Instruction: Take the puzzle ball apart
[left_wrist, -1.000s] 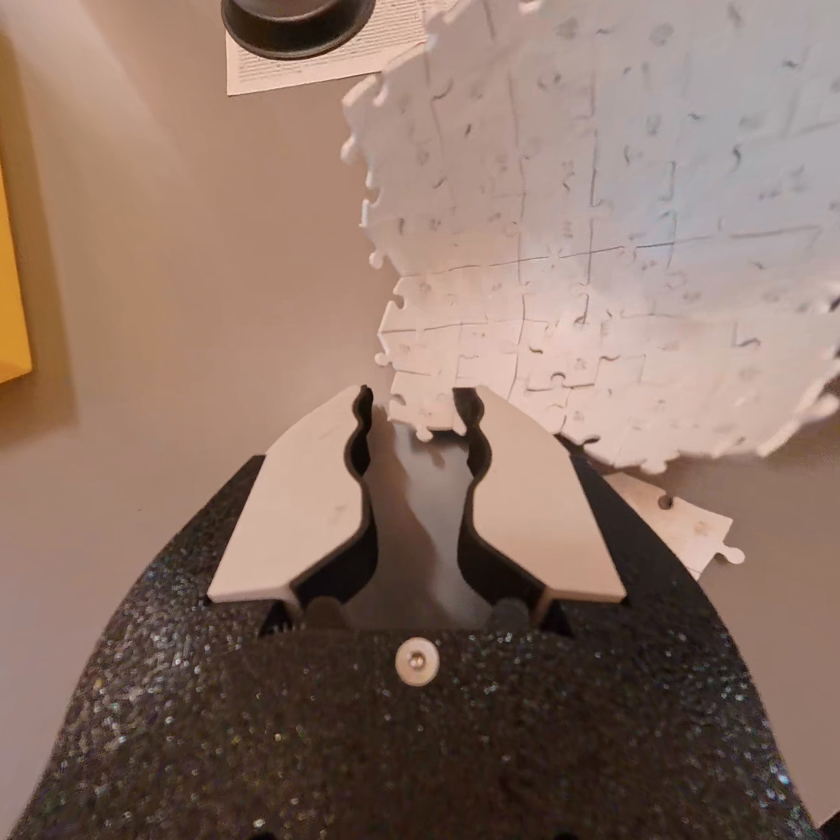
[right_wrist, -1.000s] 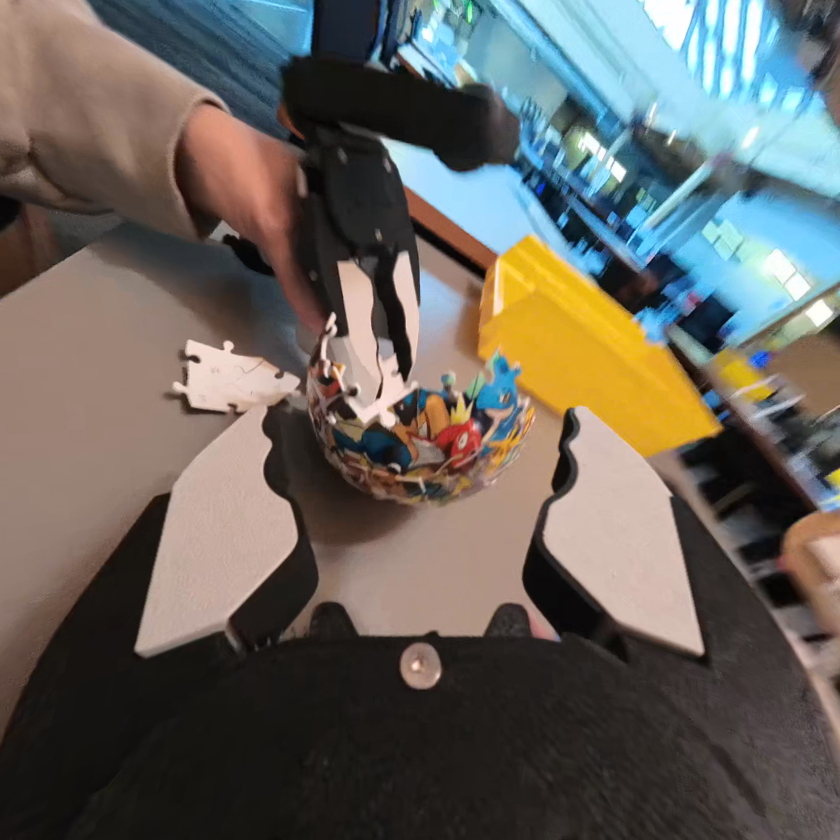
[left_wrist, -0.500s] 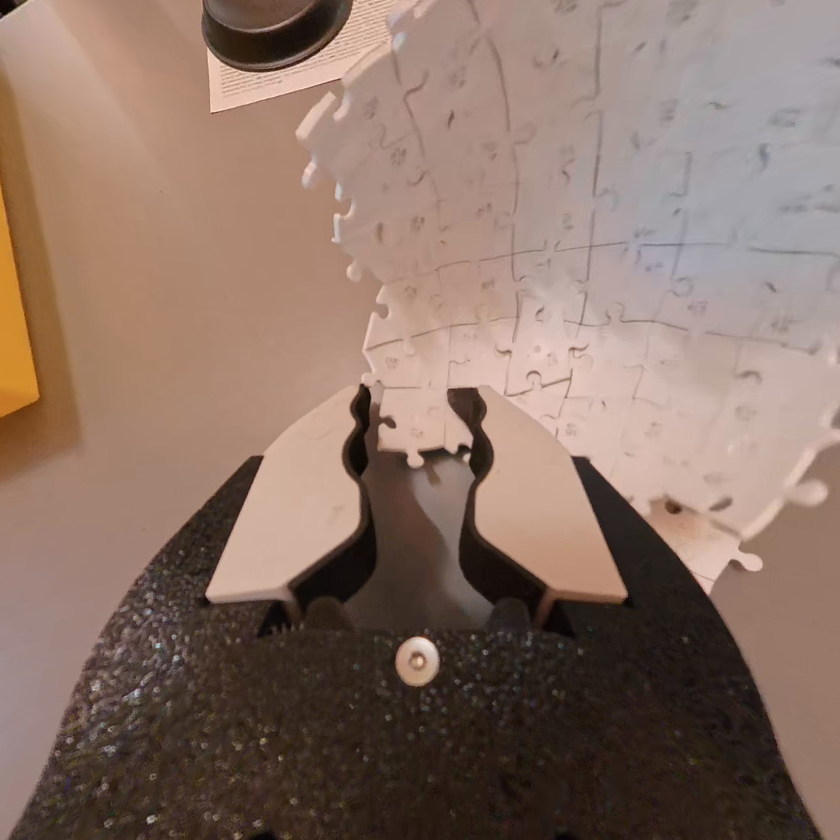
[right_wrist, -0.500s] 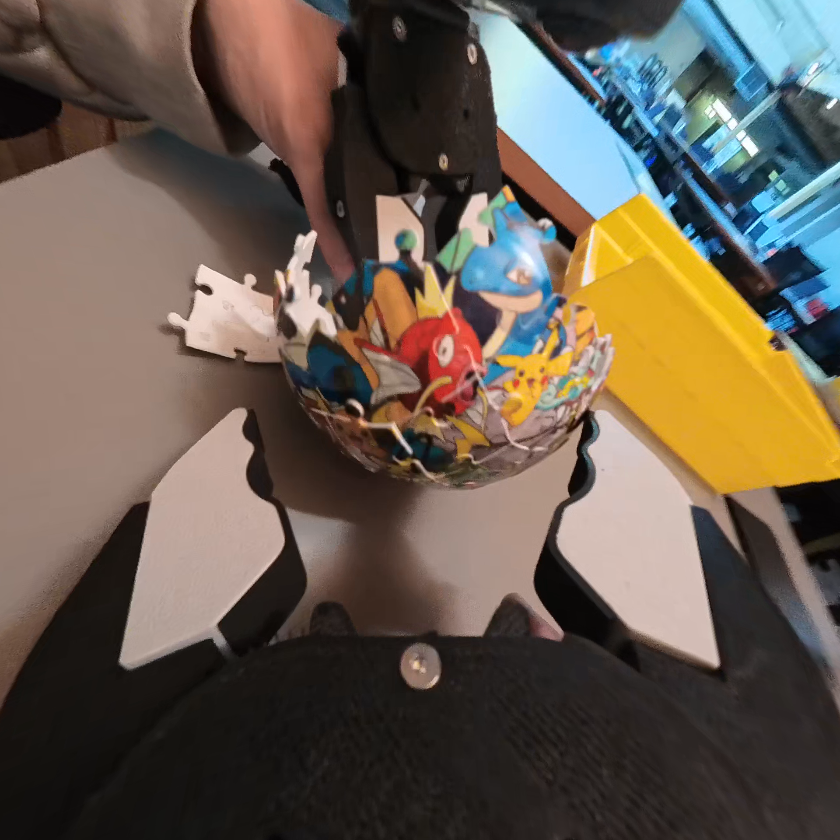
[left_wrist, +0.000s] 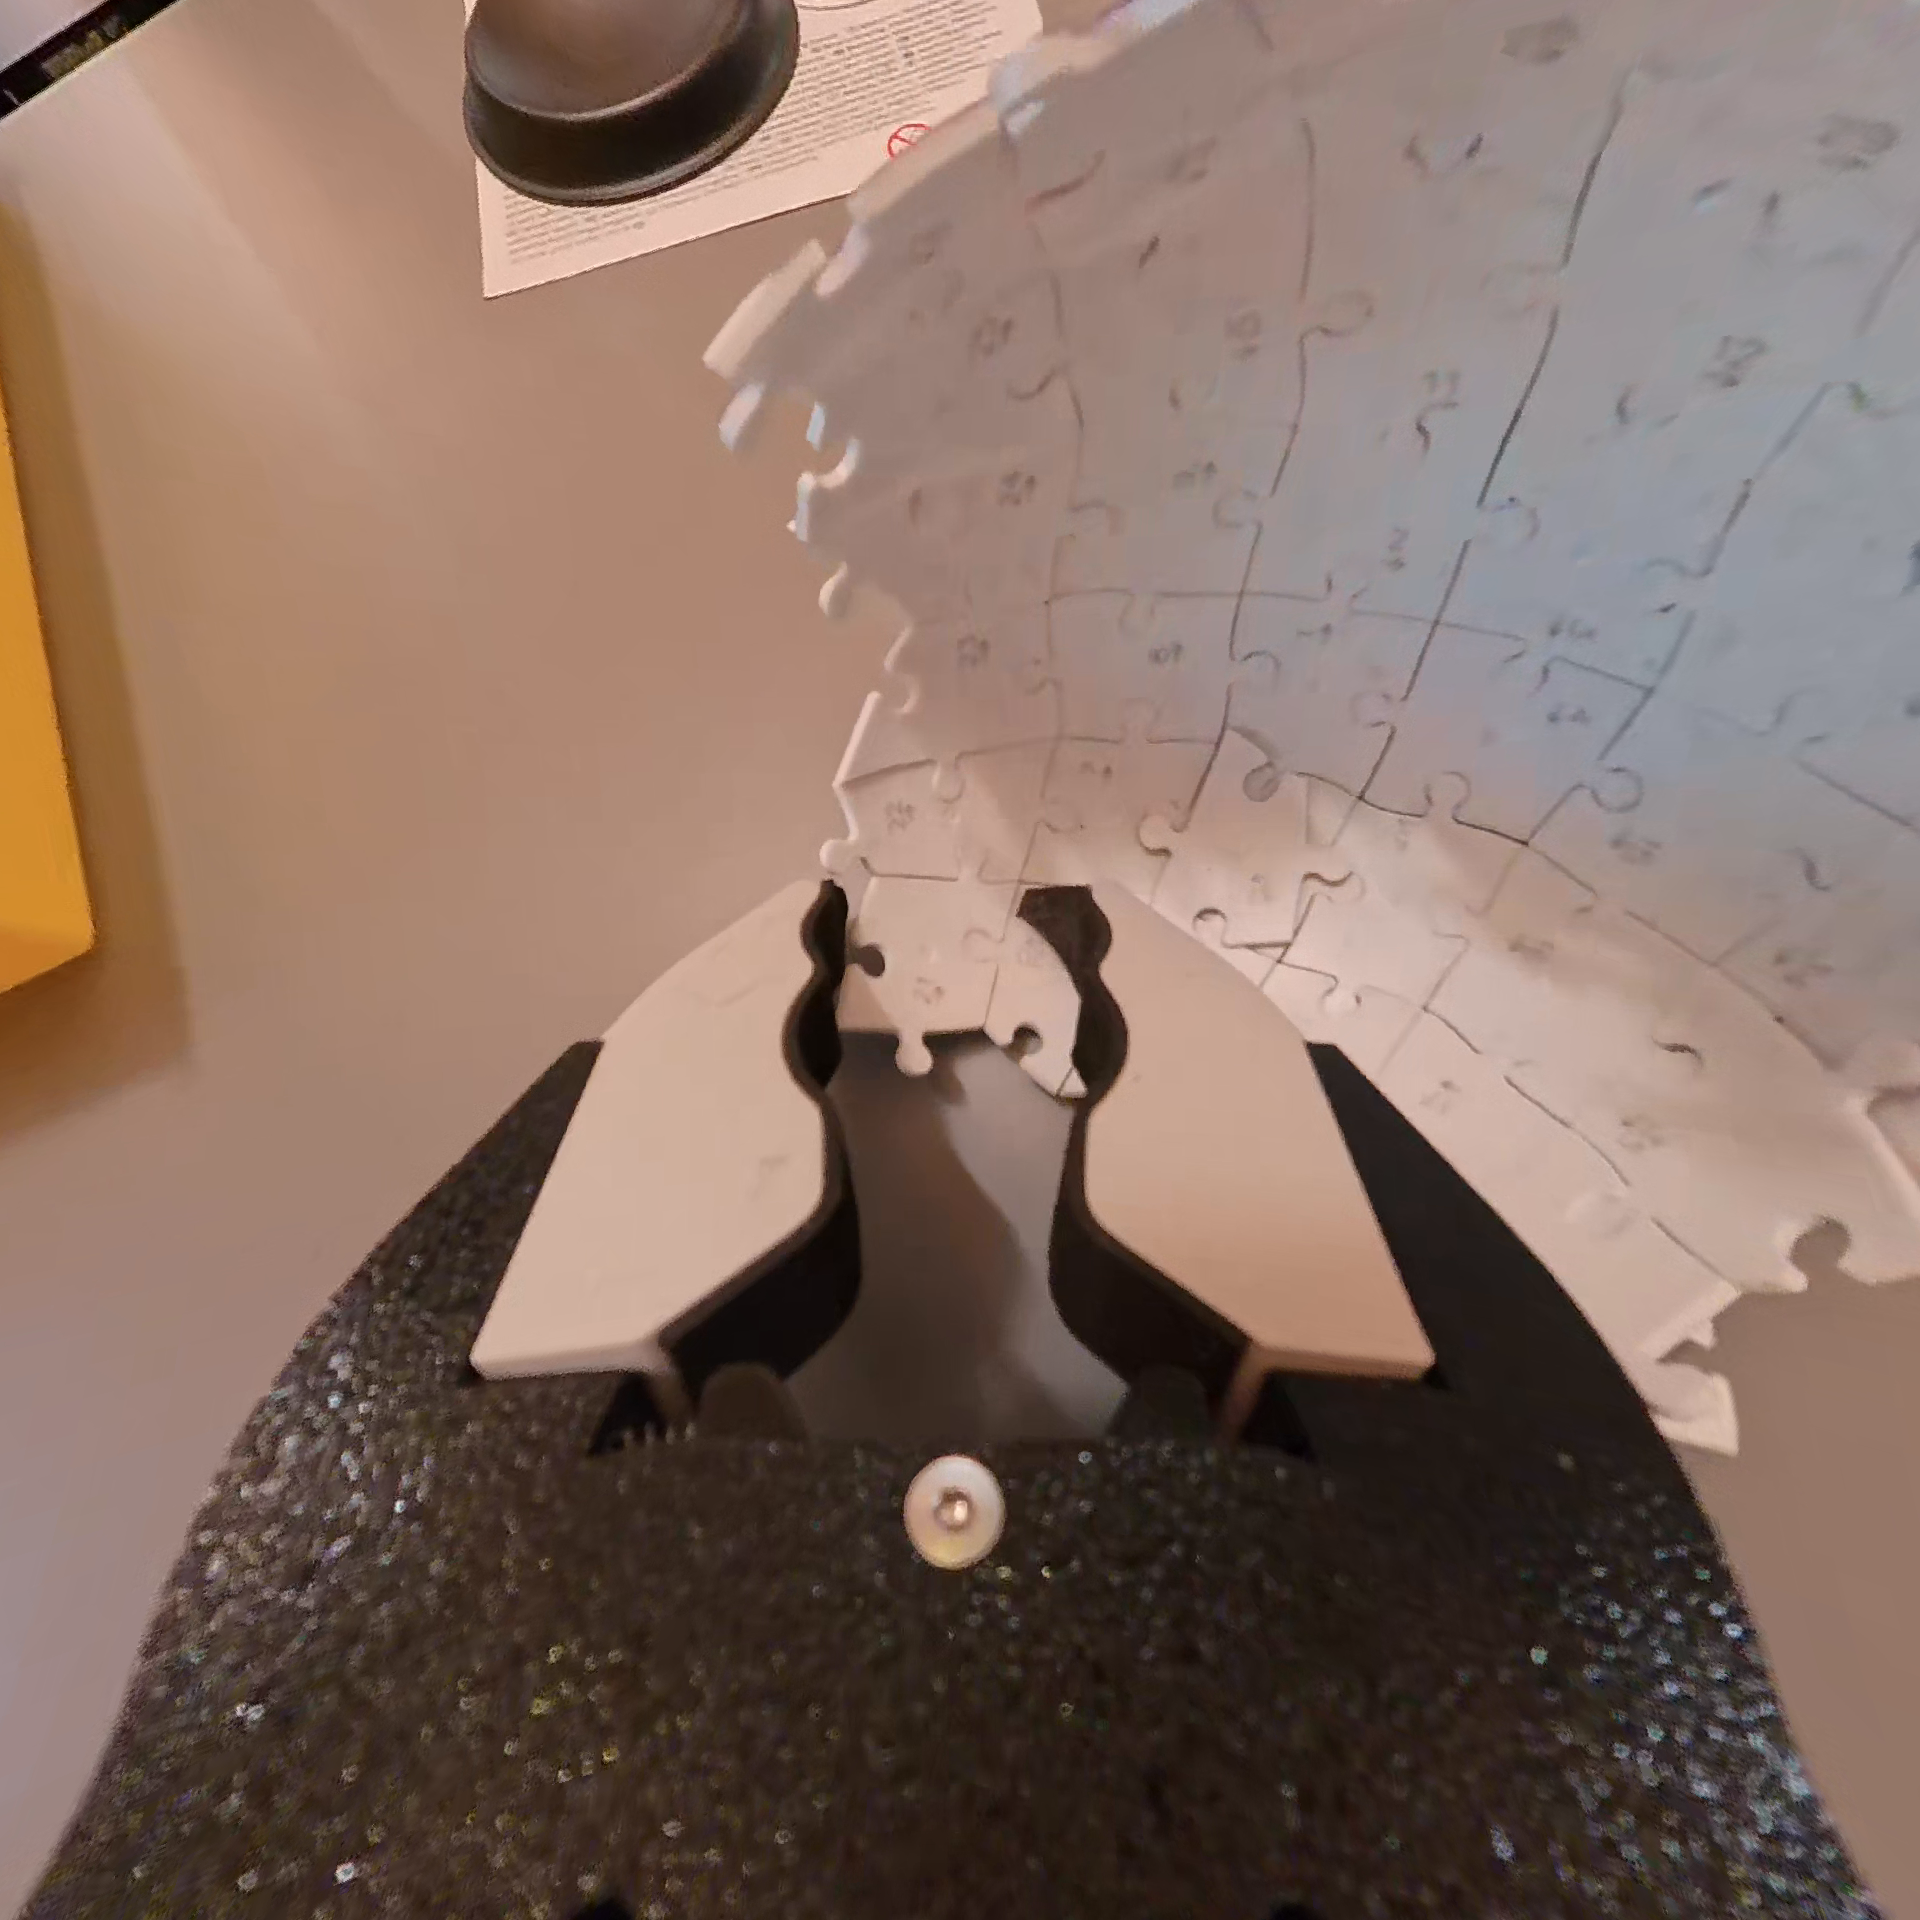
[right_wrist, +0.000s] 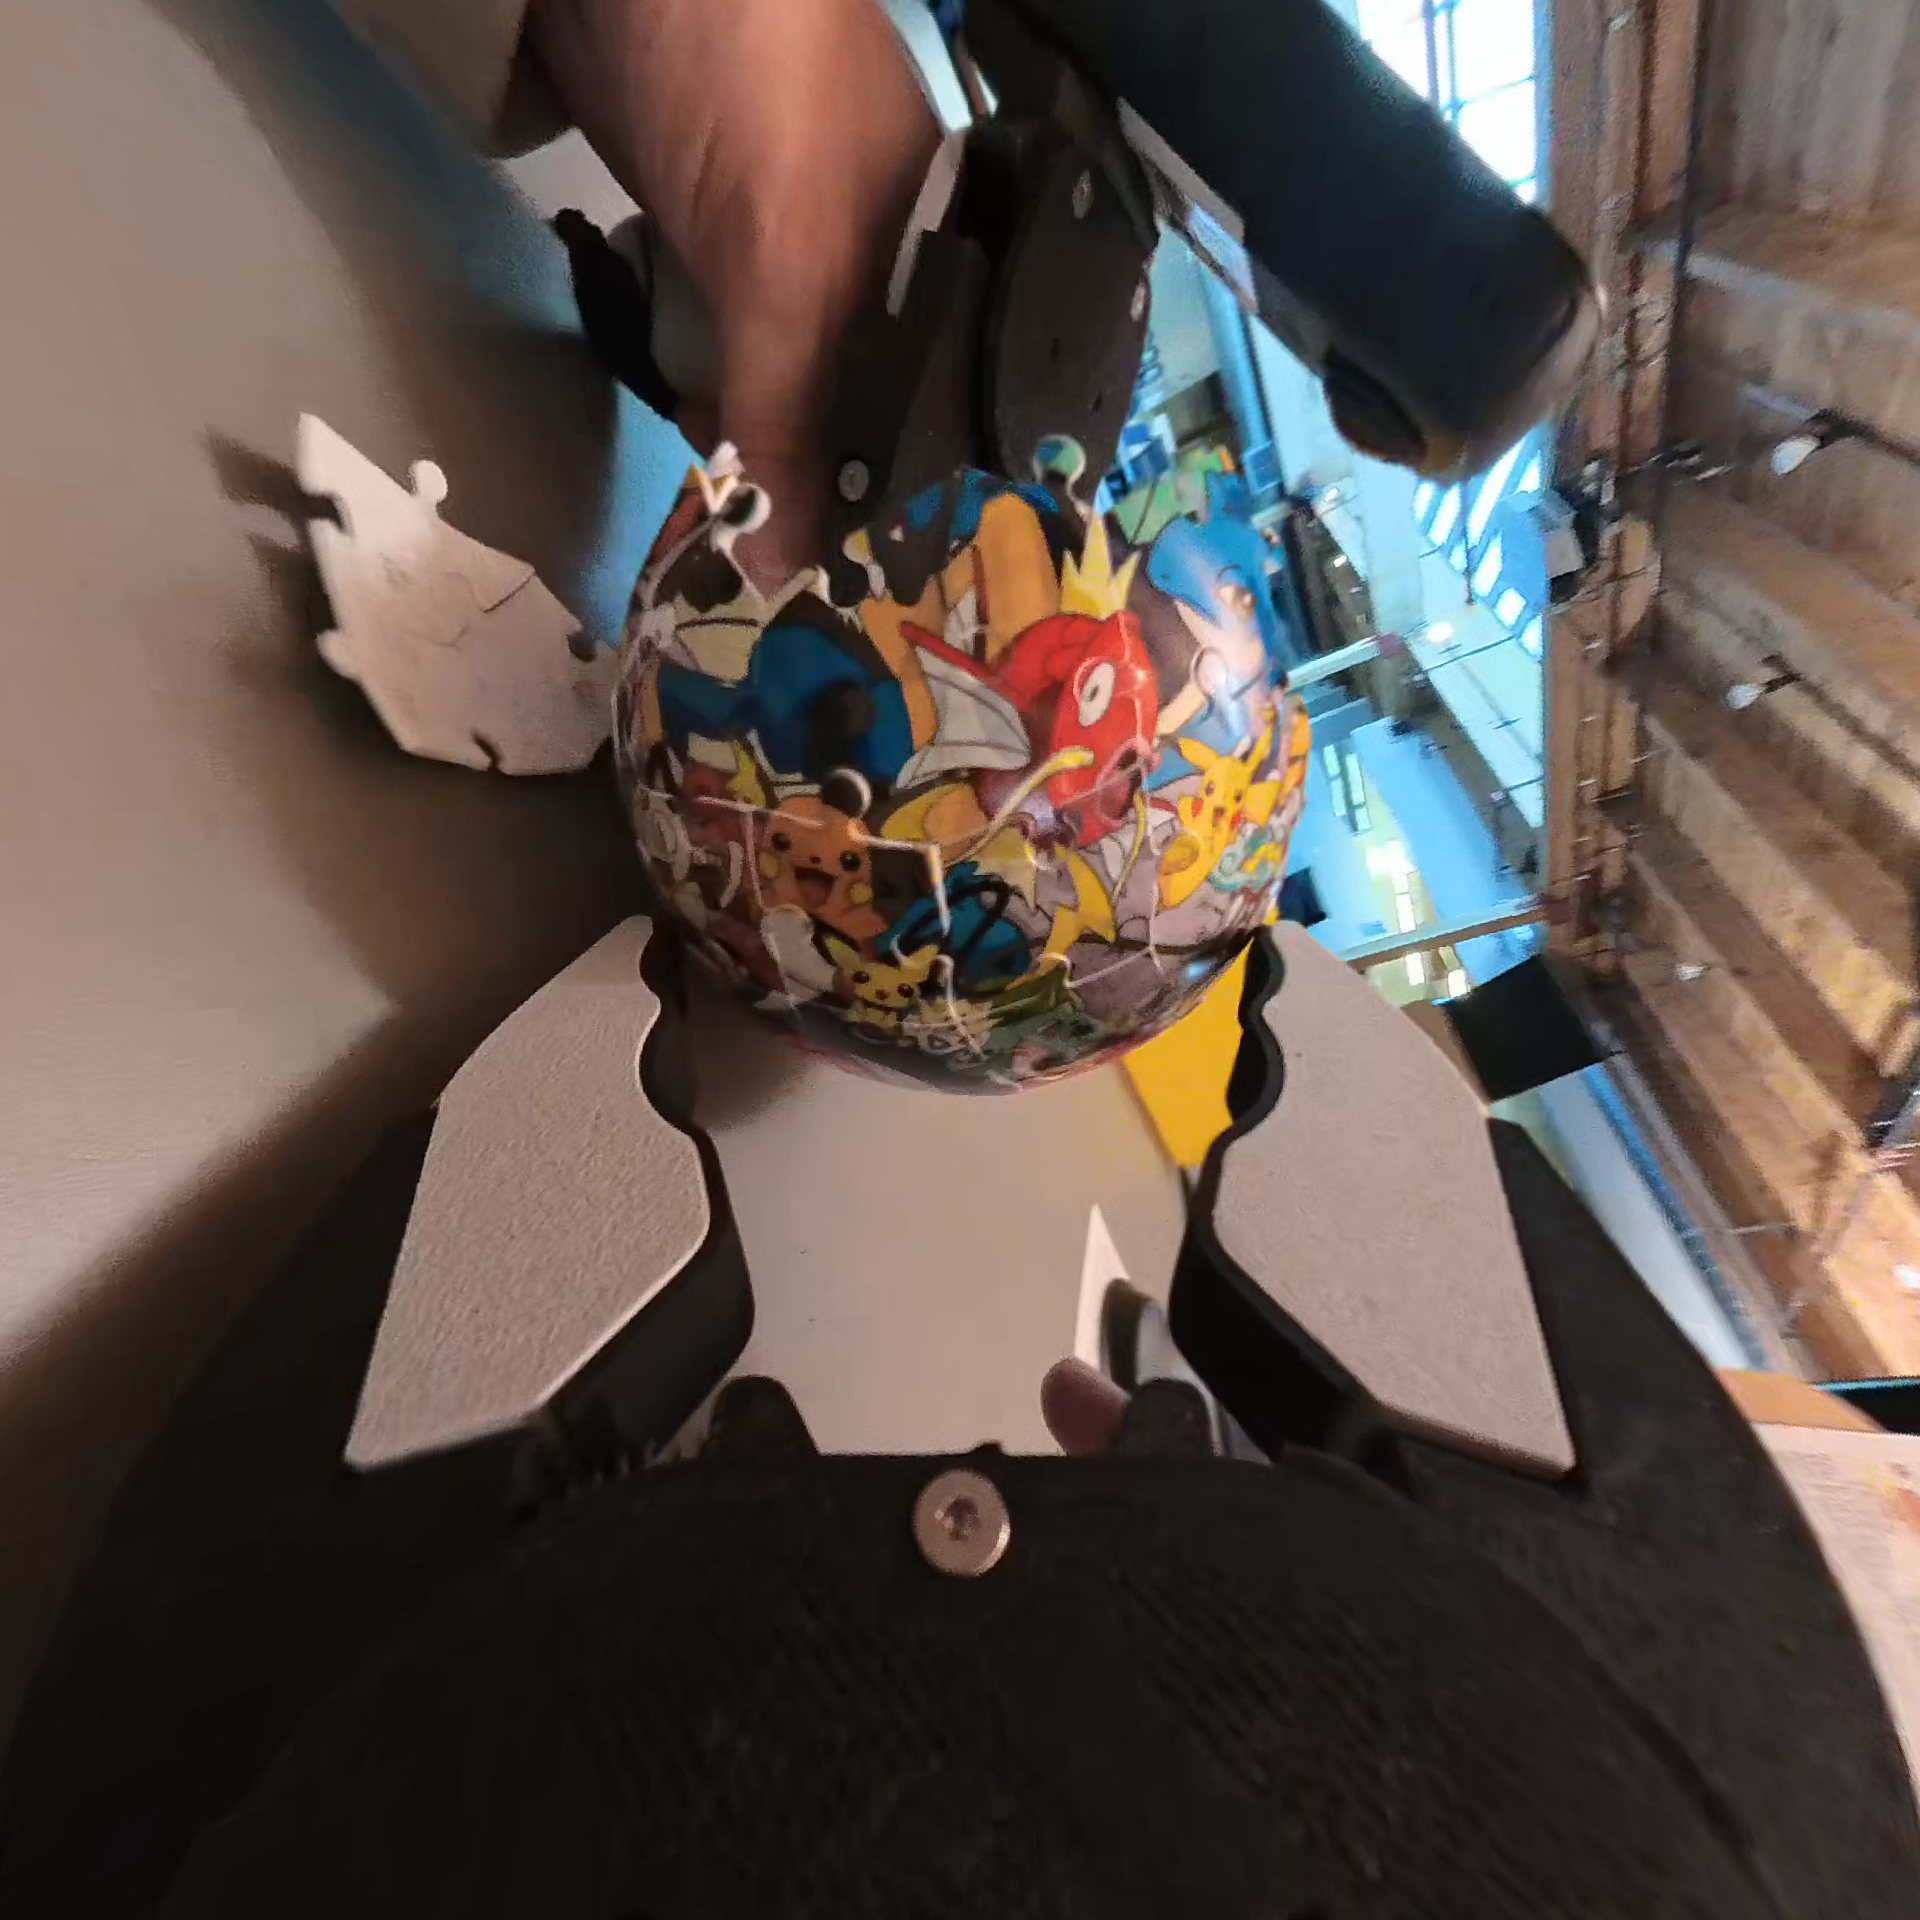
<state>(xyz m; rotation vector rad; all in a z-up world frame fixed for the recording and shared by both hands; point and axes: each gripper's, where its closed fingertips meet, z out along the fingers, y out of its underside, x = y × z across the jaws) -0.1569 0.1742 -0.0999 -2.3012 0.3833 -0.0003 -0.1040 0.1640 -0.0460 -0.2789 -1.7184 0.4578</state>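
The puzzle ball is an open half shell, colourful outside (right_wrist: 956, 769) and white inside (left_wrist: 1403, 644). My left gripper (left_wrist: 951, 935) is shut on the ball's rim, with a couple of rim pieces between its fingers. In the right wrist view it comes down from above (right_wrist: 1039, 447), held by a hand (right_wrist: 748, 260). My right gripper (right_wrist: 956, 951) is open. Its two fingertips stand on either side of the shell's lower part; I cannot tell whether they touch it. A loose white cluster of pieces (right_wrist: 447, 634) lies on the table to the left of the ball.
The grey table (left_wrist: 364, 623) carries a black round stand (left_wrist: 634, 94) on a printed sheet (left_wrist: 665, 208) at the far side. A yellow bin shows at the left edge (left_wrist: 31, 727) and behind the ball in the right wrist view (right_wrist: 1174, 1091).
My right gripper has closed in on the ball and rolled, so the shell now sits between its open fingertips. The shell has tilted and swung closer in the left wrist view.
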